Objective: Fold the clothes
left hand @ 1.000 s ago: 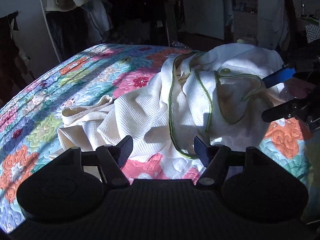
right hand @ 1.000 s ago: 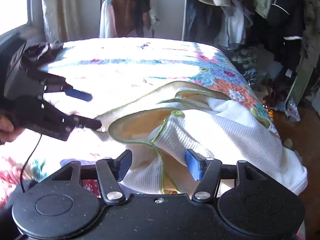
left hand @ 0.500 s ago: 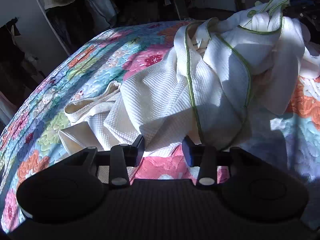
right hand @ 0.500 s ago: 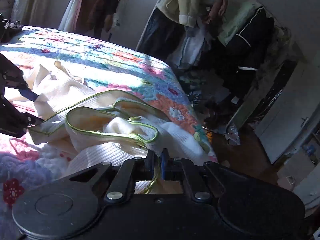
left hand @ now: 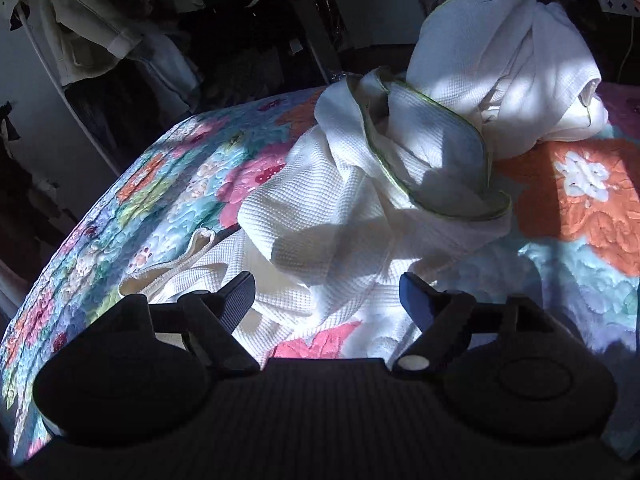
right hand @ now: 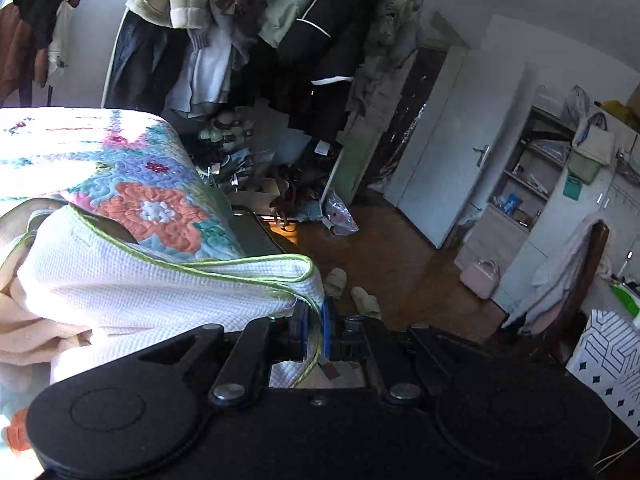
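A cream waffle-knit garment with green piping (left hand: 340, 216) lies crumpled on the flowered quilt (left hand: 168, 184). My left gripper (left hand: 326, 300) is open and empty, low over the garment's near edge. My right gripper (right hand: 314, 330) is shut on the garment's green-trimmed edge (right hand: 180, 284) and holds it raised off the bed. In the left wrist view that raised part (left hand: 500, 52) hangs from the right gripper at the top right.
The bed's far edge (right hand: 216, 200) drops to a wooden floor with slippers (right hand: 360, 296) and clutter. A loaded clothes rack (right hand: 248, 40) stands behind the bed. A door (right hand: 456, 152), shelves (right hand: 532, 176) and a chair with clothes (right hand: 568, 280) are at the right.
My right gripper closed on the garment's trimmed edge and lifted it up and away. My left gripper narrowed, then opened wide again over the near edge.
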Available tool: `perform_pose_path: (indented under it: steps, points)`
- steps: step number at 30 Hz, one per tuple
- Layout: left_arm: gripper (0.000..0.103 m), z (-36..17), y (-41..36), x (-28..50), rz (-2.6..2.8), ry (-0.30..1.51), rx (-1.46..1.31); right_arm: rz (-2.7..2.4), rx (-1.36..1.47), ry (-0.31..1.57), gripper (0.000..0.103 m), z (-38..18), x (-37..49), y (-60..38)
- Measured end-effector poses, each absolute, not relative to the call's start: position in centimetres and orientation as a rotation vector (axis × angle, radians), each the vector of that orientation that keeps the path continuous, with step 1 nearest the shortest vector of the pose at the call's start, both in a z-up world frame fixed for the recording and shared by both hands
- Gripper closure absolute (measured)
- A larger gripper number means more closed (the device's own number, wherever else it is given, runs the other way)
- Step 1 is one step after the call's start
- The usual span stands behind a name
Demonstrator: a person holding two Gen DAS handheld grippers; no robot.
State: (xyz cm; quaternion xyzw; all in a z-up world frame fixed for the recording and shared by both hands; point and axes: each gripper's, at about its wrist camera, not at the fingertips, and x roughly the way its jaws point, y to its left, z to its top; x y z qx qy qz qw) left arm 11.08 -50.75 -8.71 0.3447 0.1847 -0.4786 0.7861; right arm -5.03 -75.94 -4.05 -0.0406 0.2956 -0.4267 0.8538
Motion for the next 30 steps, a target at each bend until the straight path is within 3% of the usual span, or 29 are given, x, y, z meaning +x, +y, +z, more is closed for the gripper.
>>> perform_pose_path:
  steps: [7, 9, 10, 11, 14, 17, 18, 20, 22, 23, 28, 30]
  points:
    - [0.015, -10.5, -54.4, 11.9, -0.911, 0.481, 0.822, -0.806, 0.100, 0.645, 0.094, -5.0, -5.6, -77.2]
    - [0.035, -10.6, -54.6, 13.0, -0.939, 0.572, 0.751, -0.774, 0.098, 0.671, 0.091, -5.3, -5.5, -76.9]
    - [0.066, -10.5, -54.7, 13.6, -0.956, 0.619, 0.711, -0.755, 0.090, 0.690, 0.090, -5.6, -5.3, -76.6]
    - [0.088, -10.3, -54.6, 14.1, -0.976, 0.665, 0.662, -0.736, 0.082, 0.710, 0.089, -5.8, -5.2, -76.3]
    - [0.092, -8.8, -53.5, 15.5, -0.923, 0.713, 0.544, -0.677, 0.059, 0.768, 0.082, -6.6, -4.8, -75.4]
    - [0.095, -6.9, -52.3, 16.2, -0.877, 0.645, 0.509, -0.617, 0.038, 0.832, 0.050, -7.4, -4.4, -74.6]
    - [0.096, -6.4, -52.1, 16.3, -0.843, 0.596, 0.526, -0.596, 0.033, 0.865, 0.049, -7.9, -4.0, -74.3]
    - [0.096, -5.2, -51.8, 16.4, -0.771, 0.493, 0.563, -0.564, 0.011, 0.885, 0.051, -8.2, -3.4, -73.9]
    - [0.097, -3.8, -51.6, 17.0, -0.706, 0.423, 0.564, -0.531, 0.031, 0.865, 0.084, -7.9, -3.4, -73.7]
    - [0.097, -3.0, -51.4, 17.5, -0.684, 0.414, 0.538, -0.510, 0.062, 0.845, 0.092, -7.5, -3.5, -73.7]
    - [0.097, 0.9, -47.4, 18.0, -0.532, 0.335, 0.449, -0.376, 0.164, 0.688, 0.093, -4.9, -5.3, -72.7]
    - [0.097, 2.4, -45.8, 18.2, -0.471, 0.303, 0.413, -0.298, 0.242, 0.632, 0.101, -4.3, -5.9, -73.0]
